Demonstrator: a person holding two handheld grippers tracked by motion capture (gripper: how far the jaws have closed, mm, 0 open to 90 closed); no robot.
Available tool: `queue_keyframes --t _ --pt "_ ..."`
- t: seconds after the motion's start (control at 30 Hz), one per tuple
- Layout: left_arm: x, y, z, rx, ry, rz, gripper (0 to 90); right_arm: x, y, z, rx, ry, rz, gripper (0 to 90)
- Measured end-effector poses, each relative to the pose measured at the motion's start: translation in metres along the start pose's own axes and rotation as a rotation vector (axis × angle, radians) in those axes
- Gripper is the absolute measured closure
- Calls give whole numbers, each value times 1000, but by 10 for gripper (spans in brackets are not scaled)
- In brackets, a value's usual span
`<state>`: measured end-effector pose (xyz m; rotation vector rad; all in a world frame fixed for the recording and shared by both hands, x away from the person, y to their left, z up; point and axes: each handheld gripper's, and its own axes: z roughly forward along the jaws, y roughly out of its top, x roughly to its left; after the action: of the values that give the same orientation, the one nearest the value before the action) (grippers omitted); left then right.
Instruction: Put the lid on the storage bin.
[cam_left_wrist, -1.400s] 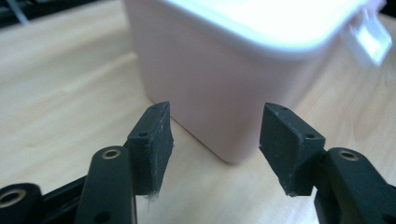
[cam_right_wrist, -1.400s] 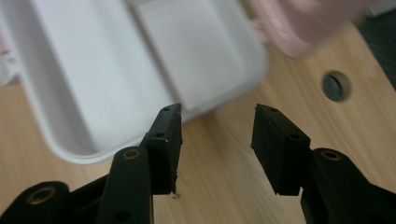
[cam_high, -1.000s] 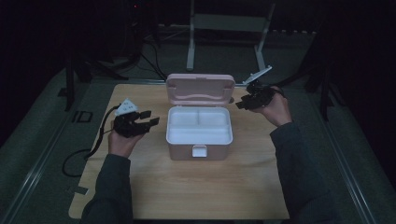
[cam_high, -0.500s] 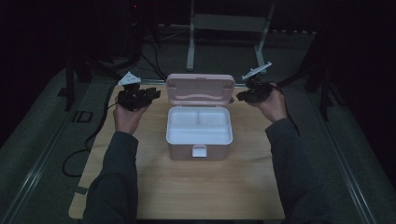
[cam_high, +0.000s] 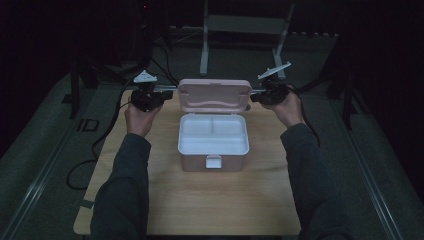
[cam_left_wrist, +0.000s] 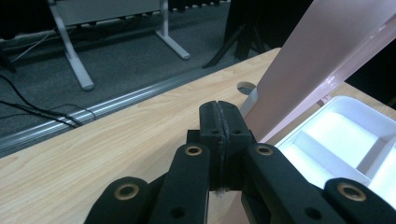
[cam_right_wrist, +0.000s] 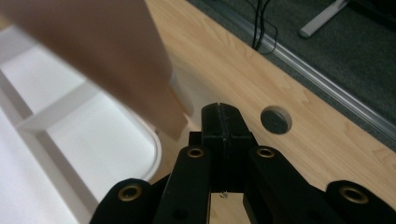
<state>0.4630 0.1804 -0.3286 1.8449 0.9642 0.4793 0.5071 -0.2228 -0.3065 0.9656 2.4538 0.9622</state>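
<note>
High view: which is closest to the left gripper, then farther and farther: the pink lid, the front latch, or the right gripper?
From the left gripper:
1. Pink lid, standing open right beside it.
2. Front latch, on the box's near wall.
3. Right gripper, past the lid's other end.

One pink box (cam_high: 214, 150) stands on one wooden table (cam_high: 200, 200), with one raised lid (cam_high: 214, 95) and one white inner tray (cam_high: 214, 135) split into three compartments. Two grippers are present: one left gripper (cam_high: 167, 94), one right gripper (cam_high: 254, 98).
</note>
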Motion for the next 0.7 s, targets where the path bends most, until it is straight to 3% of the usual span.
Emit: queue_keyframes --t 0.17,0.7 --pt "-2 3 6 14 0 13 895 -2 4 2 -32 12 37 900" --pt "-8 1 15 9 -50 20 894 3 6 6 -50 56 38 900"
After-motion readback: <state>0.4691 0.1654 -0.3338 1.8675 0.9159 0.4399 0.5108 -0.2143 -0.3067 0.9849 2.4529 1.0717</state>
